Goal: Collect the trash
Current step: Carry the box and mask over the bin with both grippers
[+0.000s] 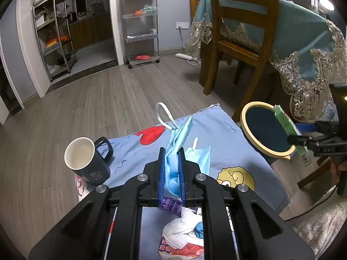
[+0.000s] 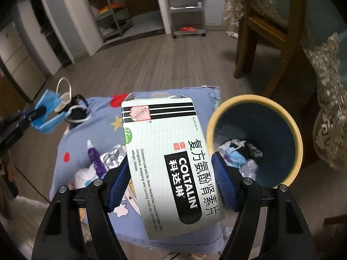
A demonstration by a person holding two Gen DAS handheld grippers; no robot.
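Observation:
My left gripper (image 1: 171,162) is shut on a blue face mask (image 1: 176,143), held above the blue cartoon cloth (image 1: 227,143); it also shows at the left of the right wrist view (image 2: 39,112). My right gripper (image 2: 171,169) is shut on a white-green medicine box (image 2: 164,151), held near the rim of the dark blue bin with a yellow rim (image 2: 297,134). The bin holds crumpled trash (image 2: 238,153). In the left wrist view the bin (image 1: 266,130) stands right of the cloth, with the box (image 1: 288,125) over its rim.
A dark mug (image 1: 89,162), a second mask (image 1: 199,156), a purple tube (image 2: 95,160), a foil blister (image 2: 112,158) and crumpled tissue (image 1: 182,227) lie on the cloth. A wooden chair (image 1: 238,43) and a lace-draped table (image 1: 308,49) stand behind the bin.

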